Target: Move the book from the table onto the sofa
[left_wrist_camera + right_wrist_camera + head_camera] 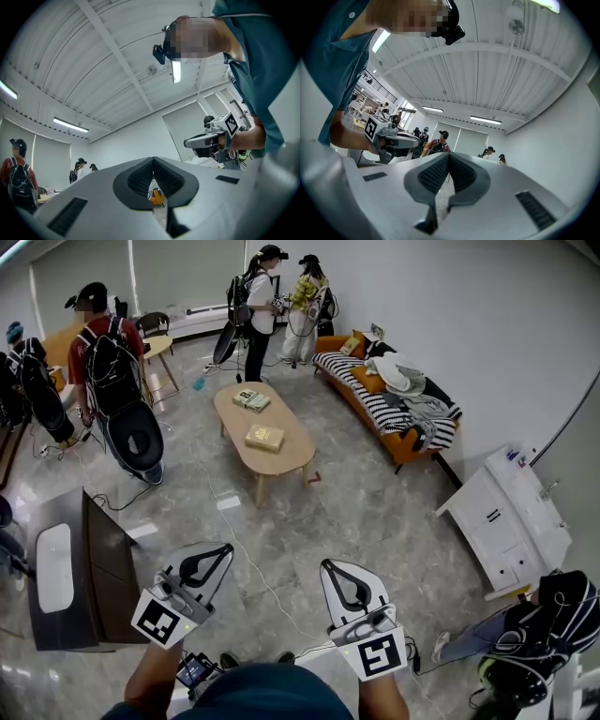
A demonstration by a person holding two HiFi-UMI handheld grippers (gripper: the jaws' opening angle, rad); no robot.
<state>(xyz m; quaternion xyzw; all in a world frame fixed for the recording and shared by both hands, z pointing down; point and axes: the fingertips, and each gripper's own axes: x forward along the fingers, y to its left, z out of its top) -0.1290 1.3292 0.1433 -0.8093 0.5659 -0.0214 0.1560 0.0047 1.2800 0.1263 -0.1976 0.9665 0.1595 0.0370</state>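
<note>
A tan book [265,437] lies on the oval wooden table [281,461] far ahead in the head view, with a greenish book [251,400] near the table's far end. The orange sofa [398,443] with a striped cover stands at the right wall, piled with clothes. My left gripper [228,548] and right gripper [327,565] are held low near my body, both shut and empty, far from the table. In the left gripper view the jaws [153,165] meet, and the right gripper [212,142] shows beside them. The right gripper view shows closed jaws [449,160] too.
A person with a backpack [111,367] stands at the left, two people [281,301] at the back. A dark cabinet [80,568] is at my left, a white cabinet [511,517] at the right. Cables [253,568] run across the floor toward the table.
</note>
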